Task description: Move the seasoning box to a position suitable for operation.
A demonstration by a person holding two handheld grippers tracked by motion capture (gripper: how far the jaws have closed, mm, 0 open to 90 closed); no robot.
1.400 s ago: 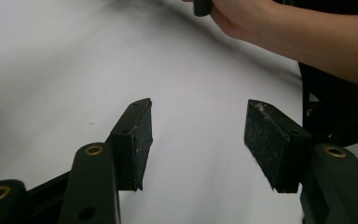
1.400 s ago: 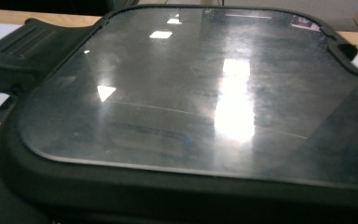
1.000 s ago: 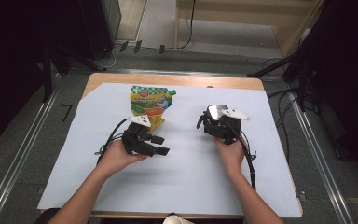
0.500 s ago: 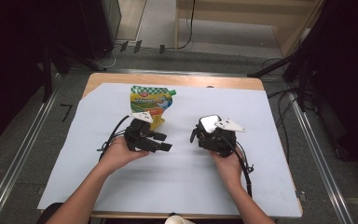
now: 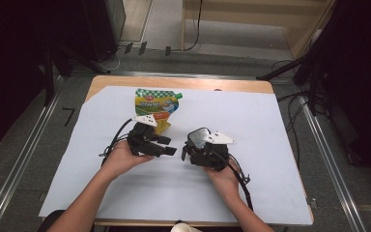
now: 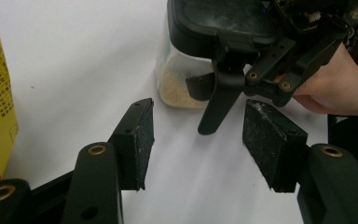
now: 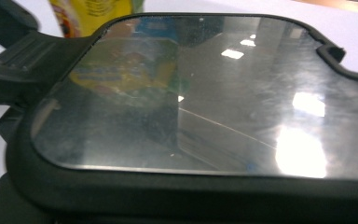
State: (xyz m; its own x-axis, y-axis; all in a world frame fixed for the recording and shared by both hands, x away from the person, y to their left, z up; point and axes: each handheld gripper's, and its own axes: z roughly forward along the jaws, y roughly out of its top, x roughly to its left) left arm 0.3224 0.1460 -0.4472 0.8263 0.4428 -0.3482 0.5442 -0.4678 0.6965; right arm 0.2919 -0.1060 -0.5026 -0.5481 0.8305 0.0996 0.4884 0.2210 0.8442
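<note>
Left gripper (image 6: 196, 140) jaws apart, nothing between. Right gripper (image 5: 193, 147) clamped on lidded jar (image 6: 186, 70), jar resting on paper (image 5: 270, 125). Yellow pouch (image 5: 155, 104) behind left gripper.

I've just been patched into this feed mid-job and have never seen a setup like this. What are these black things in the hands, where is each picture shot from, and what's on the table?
No robot here: a person holds hand-held black tongs in each hand. The high view looks down on a table under a white sheet, with the forearms entering from below. The other two pictures come from cameras riding on each tool.

The left tongs stand open with nothing between them; their own view shows the two black pads over bare sheet. Behind them lies a yellow and green printed pouch.

The right tongs carry a clear plastic container with a black-rimmed lid; pale grains show at its bottom in the left gripper view. The right gripper view looks straight across that glossy lid, so the jaws themselves are hidden there.
</note>
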